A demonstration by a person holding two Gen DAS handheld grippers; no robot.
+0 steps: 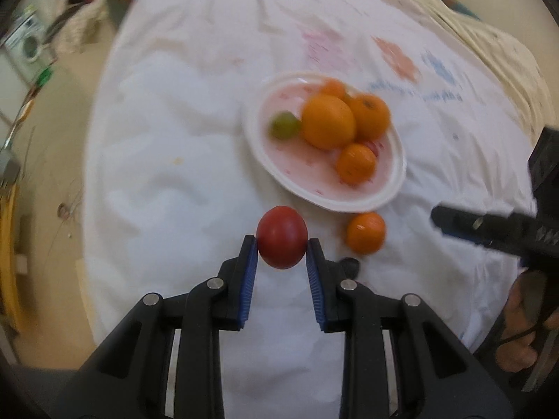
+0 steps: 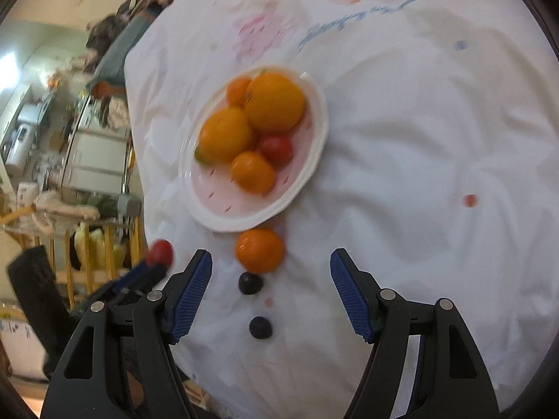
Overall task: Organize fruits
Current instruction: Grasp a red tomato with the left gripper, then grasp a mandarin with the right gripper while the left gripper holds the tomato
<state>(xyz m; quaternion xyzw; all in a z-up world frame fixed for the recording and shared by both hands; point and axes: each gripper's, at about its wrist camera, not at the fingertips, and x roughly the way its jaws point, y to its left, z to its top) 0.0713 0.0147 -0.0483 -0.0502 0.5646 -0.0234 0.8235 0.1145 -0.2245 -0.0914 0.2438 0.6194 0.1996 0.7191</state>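
Observation:
My left gripper [image 1: 282, 242] is shut on a red tomato [image 1: 282, 236], held above the white cloth just in front of the white plate [image 1: 279, 171]. That plate carries several oranges [image 1: 327, 120] and a green fruit [image 1: 284, 125]. A loose orange [image 1: 365, 232] lies on the cloth by the plate's near rim. In the right wrist view, my right gripper [image 2: 270, 291] stands open over the cloth, with the loose orange [image 2: 259, 249] just ahead and two dark plums [image 2: 250, 282] [image 2: 260, 327] between its fingers. The held tomato [image 2: 160, 252] shows at the left. A red tomato [image 2: 276, 149] sits on the plate [image 2: 216, 206].
A wrinkled white cloth [image 1: 181, 181] with faded coloured prints covers the table. The table's left edge drops to the floor, with household clutter and a wooden rail [image 2: 87, 265] beyond. My right gripper [image 1: 489, 225] and a person's hand [image 1: 520, 331] show at right in the left wrist view.

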